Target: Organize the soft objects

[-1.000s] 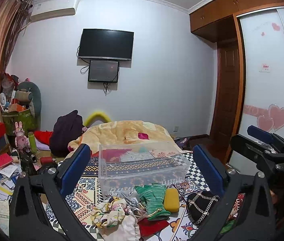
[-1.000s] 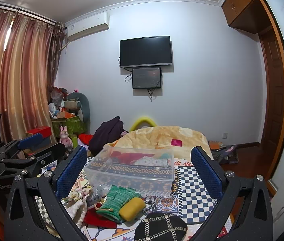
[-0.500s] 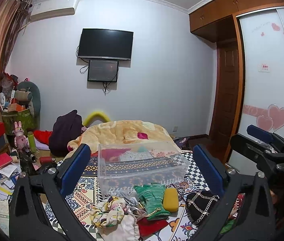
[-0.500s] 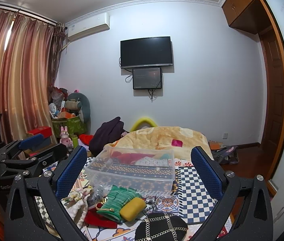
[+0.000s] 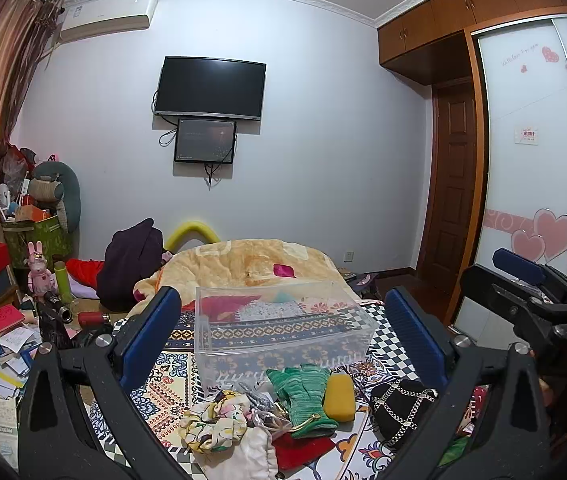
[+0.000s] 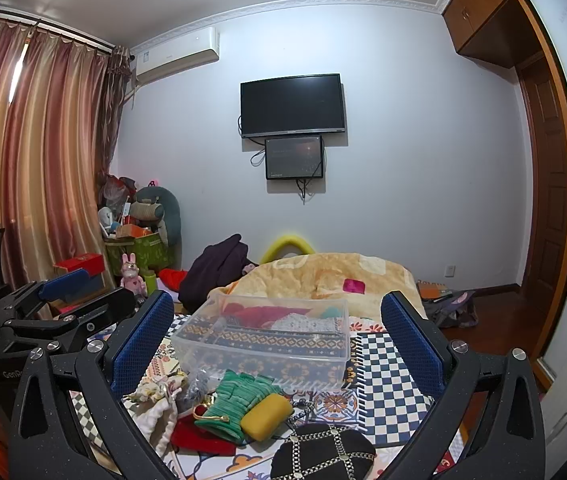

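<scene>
Bed point(image 5: 383, 332): we see its patterned cover carrying everything; it sits in the frame as it did a second ago.
Box point(image 5: 283, 328): clear, open-topped, ahead of the pile and just behind it, in the same place as before; the coloured cloth visible through its walls may be inside or behind it, we cannot tell.
Pile: it lies on the cover in front of the box, unshifted from a second ago.
Black pouch point(image 6: 323, 456): chain-trimmed, nearest us on the right.
Green gloves point(image 5: 303, 396): mid-pile, touching the yellow sponge point(image 5: 338, 397) on their right.
Floral cloth point(image 5: 215, 424): on the left, beside a white bag point(image 6: 159, 416).
Red cloth point(image 6: 199, 438): partly under the gloves.
Left hand-held gripper point(image 5: 283, 340): released, jaws wide, nothing between them, hovering short of the pile.
Right hand-held gripper point(image 6: 277, 338): likewise spread and empty.
Change: almost none, only a slight drift of both views.
Meaning: we judge the sorting has not begun here; a first pick from the pile is still to come.
</scene>
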Demonstrator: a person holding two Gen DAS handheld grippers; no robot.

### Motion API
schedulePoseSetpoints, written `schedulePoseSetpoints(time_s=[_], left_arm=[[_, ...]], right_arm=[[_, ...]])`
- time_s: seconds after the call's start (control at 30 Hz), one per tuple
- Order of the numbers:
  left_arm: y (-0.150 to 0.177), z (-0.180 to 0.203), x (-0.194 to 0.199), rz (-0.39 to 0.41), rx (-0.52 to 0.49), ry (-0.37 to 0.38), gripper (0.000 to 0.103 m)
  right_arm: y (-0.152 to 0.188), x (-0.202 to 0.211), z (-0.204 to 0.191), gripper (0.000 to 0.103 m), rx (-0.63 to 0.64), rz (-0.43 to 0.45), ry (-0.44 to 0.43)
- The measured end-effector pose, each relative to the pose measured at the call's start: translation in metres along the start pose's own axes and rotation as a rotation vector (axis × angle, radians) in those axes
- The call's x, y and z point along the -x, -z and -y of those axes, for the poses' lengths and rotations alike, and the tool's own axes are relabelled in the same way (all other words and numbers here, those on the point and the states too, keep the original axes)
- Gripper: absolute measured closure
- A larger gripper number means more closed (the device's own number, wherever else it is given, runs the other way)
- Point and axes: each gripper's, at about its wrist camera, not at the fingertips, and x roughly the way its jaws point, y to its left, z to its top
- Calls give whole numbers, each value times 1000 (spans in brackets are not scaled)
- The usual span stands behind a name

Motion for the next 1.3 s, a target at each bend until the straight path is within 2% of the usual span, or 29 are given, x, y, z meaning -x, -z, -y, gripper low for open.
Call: schedulePoseSetpoints(time_s=[1.07,1.3], left_arm=[[0,2,1,-1,2,12,0],[11,-2,-9,-64,8,12,0]], right_arm=[[-3,3,-4,0,-3,9,-2],[3,-2,0,0,-6,-20,5]])
